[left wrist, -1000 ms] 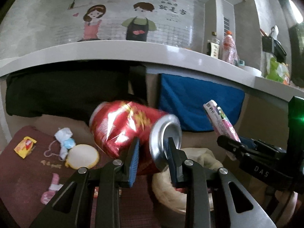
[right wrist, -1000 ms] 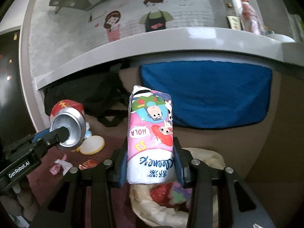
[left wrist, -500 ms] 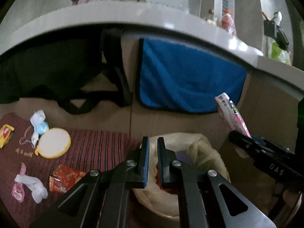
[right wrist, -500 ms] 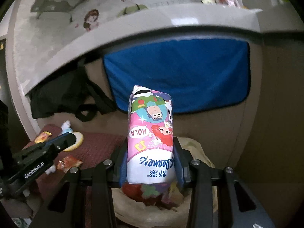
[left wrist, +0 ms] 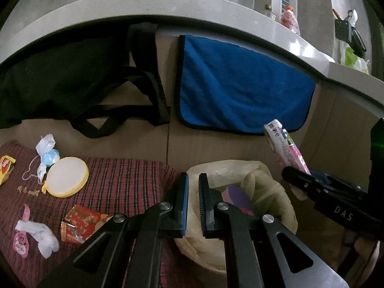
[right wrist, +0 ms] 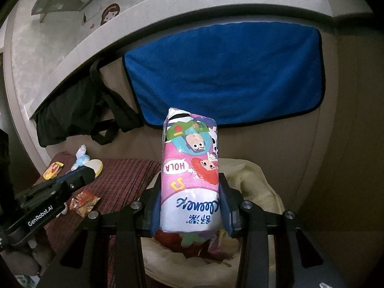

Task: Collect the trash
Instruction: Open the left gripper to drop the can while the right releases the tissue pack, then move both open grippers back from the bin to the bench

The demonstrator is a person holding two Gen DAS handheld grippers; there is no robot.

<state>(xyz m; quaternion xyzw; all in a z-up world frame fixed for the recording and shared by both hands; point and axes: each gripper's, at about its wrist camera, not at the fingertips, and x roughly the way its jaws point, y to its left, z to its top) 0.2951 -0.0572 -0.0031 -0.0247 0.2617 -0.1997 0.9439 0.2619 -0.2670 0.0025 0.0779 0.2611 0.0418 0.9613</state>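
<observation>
Two grippers hang over the bin (left wrist: 276, 180), placed for dropping trash. Left gripper (left wrist: 193, 201): jaws nearly shut, nothing between them; a red shape in the bin is possibly a can. Right gripper (right wrist: 189, 206): clamps an upright tissue pack (right wrist: 189, 175) above the bin; wrappers (left wrist: 81, 223) lie beside it on the cloth (left wrist: 124, 180).

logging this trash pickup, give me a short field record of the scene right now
left gripper: shut, nothing between its pads
right gripper: shut on the tissue pack, held upright
trash bag: open, below both grippers, some trash already inside
plaid cloth: to the left of the bag
still on the cloth: red wrapper, yellow lid, yellow packet, white scraps
</observation>
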